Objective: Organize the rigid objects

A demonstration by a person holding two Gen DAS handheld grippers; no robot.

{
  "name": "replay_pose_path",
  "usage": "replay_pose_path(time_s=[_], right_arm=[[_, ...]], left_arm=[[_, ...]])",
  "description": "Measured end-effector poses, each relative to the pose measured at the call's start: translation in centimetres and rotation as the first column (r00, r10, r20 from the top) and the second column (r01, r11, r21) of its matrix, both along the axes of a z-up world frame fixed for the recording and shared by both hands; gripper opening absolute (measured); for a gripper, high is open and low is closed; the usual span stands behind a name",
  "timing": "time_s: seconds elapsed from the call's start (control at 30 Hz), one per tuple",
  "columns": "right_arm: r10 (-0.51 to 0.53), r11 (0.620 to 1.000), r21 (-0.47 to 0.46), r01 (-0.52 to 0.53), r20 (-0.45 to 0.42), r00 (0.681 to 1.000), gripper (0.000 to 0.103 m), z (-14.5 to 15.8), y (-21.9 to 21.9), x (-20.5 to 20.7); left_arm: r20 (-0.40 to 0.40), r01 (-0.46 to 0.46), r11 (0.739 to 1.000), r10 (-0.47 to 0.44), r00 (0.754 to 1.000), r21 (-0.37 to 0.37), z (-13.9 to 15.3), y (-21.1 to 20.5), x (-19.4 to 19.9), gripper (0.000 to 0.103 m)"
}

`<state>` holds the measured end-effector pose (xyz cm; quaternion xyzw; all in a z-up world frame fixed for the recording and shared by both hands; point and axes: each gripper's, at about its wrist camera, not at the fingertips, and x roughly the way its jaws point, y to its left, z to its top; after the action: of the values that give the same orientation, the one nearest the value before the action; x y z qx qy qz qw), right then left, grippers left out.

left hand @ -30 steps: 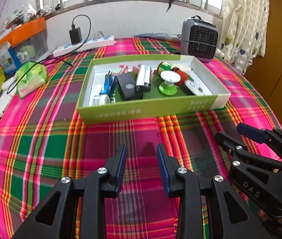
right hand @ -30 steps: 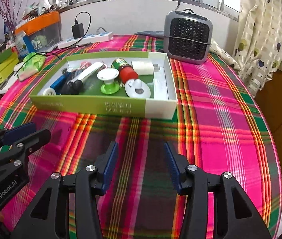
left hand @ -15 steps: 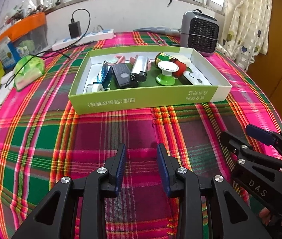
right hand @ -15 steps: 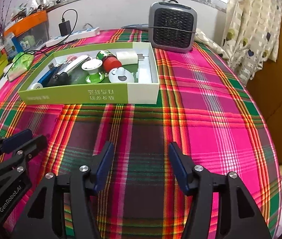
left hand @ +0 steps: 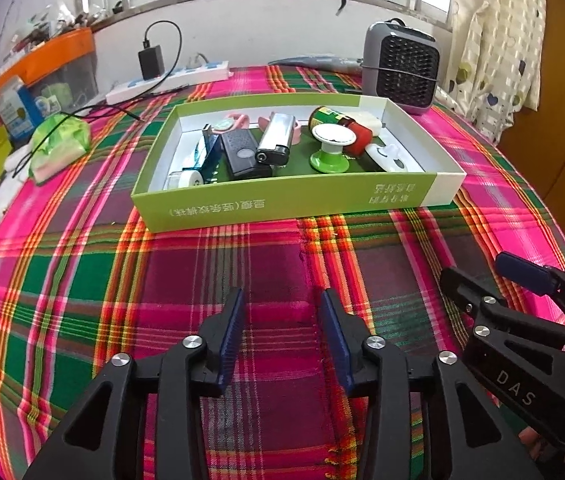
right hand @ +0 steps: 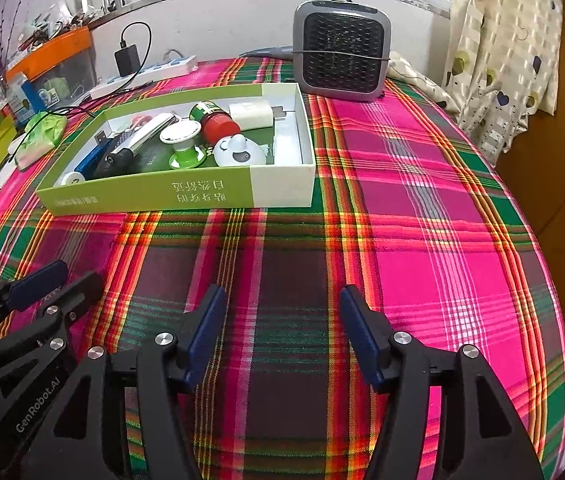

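Note:
A shallow green and white box (left hand: 282,200) (right hand: 142,196) sits on the plaid tablecloth, holding several small objects. Among them are a green and white stand (left hand: 330,148), a red-capped bottle (left hand: 346,126), a silver lighter (left hand: 276,140), a black device (left hand: 242,154), a blue USB stick (left hand: 202,152) and a white charger (right hand: 252,116). My left gripper (left hand: 281,296) (right hand: 78,274) hovers over bare cloth in front of the box, its jaws opening with nothing between them. To its right my right gripper (right hand: 282,292) (left hand: 478,268) is also opening and holds nothing.
A grey heater (left hand: 400,68) stands behind the box at the right. A white power strip (left hand: 170,80) with a black charger, a green bag (left hand: 58,140) and an orange-lidded bin (left hand: 54,64) lie at the back left. A curtain (right hand: 502,48) and a wooden cabinet are at the right.
The jaws of both grippers have spread wider, the right ones more plainly. Both views have shifted slightly relative to the box. Nothing was picked up or put down.

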<state>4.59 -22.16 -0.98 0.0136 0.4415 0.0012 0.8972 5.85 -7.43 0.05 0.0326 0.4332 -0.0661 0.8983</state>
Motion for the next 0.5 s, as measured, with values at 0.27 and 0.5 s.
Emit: replay_pose_path(time_s=[0.27,0.5], right_arm=[[0.009,1.000,0.001,-0.009,-0.003,1.000,0.064,-0.01,0.10,0.34],[0.009,1.000,0.000,-0.009,-0.003,1.000,0.064,-0.02,0.09,0.31]], left_arm=[[0.000,-0.014,1.000,0.014,1.000,0.019,-0.05,-0.63,-0.03,0.046],[0.001,-0.014,1.000,0.014,1.000,0.020,-0.07,-0.63,0.00,0.046]])
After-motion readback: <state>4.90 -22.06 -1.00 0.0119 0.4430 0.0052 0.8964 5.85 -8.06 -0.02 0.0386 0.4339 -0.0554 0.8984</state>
